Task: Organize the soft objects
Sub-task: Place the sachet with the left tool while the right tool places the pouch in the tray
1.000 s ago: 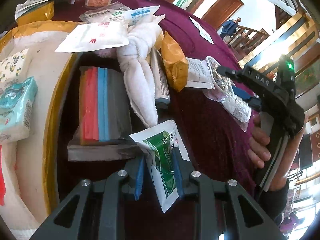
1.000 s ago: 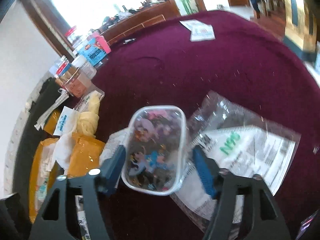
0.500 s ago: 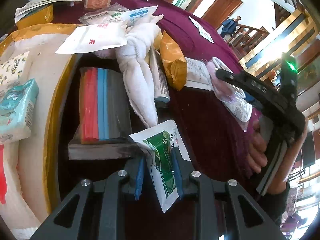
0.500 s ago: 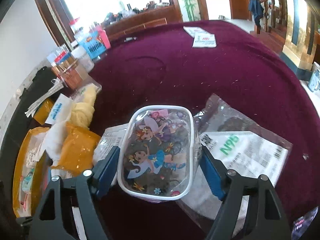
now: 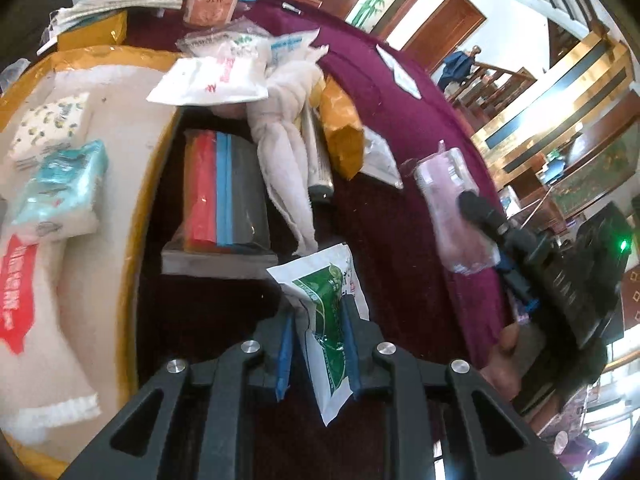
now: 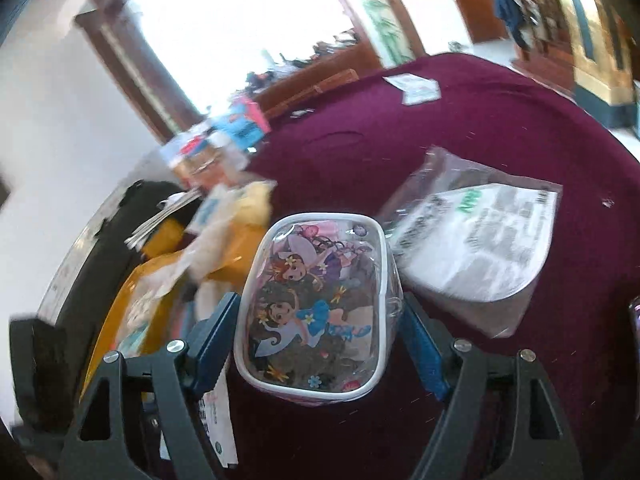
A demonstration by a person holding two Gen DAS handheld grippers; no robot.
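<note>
My left gripper (image 5: 318, 344) is shut on a green-and-white packet (image 5: 328, 312), held over the dark gap beside the yellow-rimmed bin (image 5: 132, 240). My right gripper (image 6: 320, 328) is shut on a clear fairy-print pouch (image 6: 316, 304) and holds it lifted above the maroon table; the pouch also shows in the left wrist view (image 5: 456, 208), pink from the side. A twisted white towel (image 5: 284, 136) lies across a red, blue and grey folded stack (image 5: 224, 188).
The bin's white lining (image 5: 120, 128) holds tissue packs (image 5: 60, 192). An orange packet (image 5: 344, 136), a tube (image 5: 318, 160) and white sachets (image 5: 212, 80) lie on the maroon cloth (image 5: 400, 128). An N95 mask bag (image 6: 476, 232) lies right of the pouch. Jars (image 5: 212, 4) stand at the back.
My right gripper has lifted the fairy pouch off the table and swung it toward the left, nearer the bin. My left gripper holds the green packet much as before.
</note>
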